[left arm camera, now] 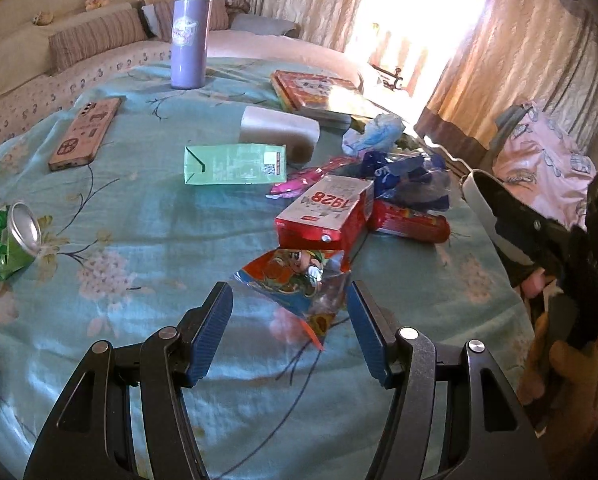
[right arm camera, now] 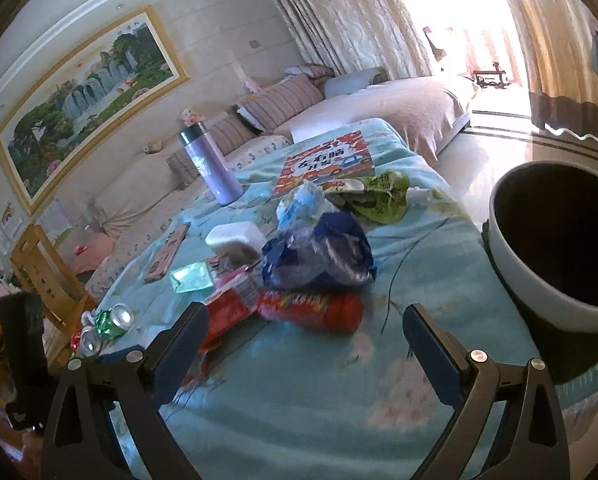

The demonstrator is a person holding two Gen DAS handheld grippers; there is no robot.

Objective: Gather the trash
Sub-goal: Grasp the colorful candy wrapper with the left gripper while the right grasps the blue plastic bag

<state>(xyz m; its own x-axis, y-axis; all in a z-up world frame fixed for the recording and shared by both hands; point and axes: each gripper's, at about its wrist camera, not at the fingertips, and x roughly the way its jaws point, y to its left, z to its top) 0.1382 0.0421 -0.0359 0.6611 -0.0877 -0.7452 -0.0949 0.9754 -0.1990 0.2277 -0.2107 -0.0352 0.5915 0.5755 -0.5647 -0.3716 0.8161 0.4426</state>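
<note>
Left wrist, left gripper (left arm camera: 290, 300) open astride snack wrapper (left arm camera: 299, 280)

- Cartoon snack wrapper (left arm camera: 299, 280): crumpled, flat on the cloth.
- Red carton marked 1928 (left arm camera: 327, 212): laid on its side, just behind the wrapper.
- Red tube (right arm camera: 311, 310): lying sideways.
- Blue wrapper (right arm camera: 319, 252): crumpled.
- Crushed green can (left arm camera: 11, 240): well apart.

A purple flask (left arm camera: 190, 36) is seen upright on the floral blue cloth (left arm camera: 139, 216), with a phone (left arm camera: 86, 133) lying flat nearby. A red picture book (right arm camera: 327, 163) is laid further back. A framed landscape painting (right arm camera: 87, 92) is hung above the sofa (right arm camera: 379, 108).
</note>
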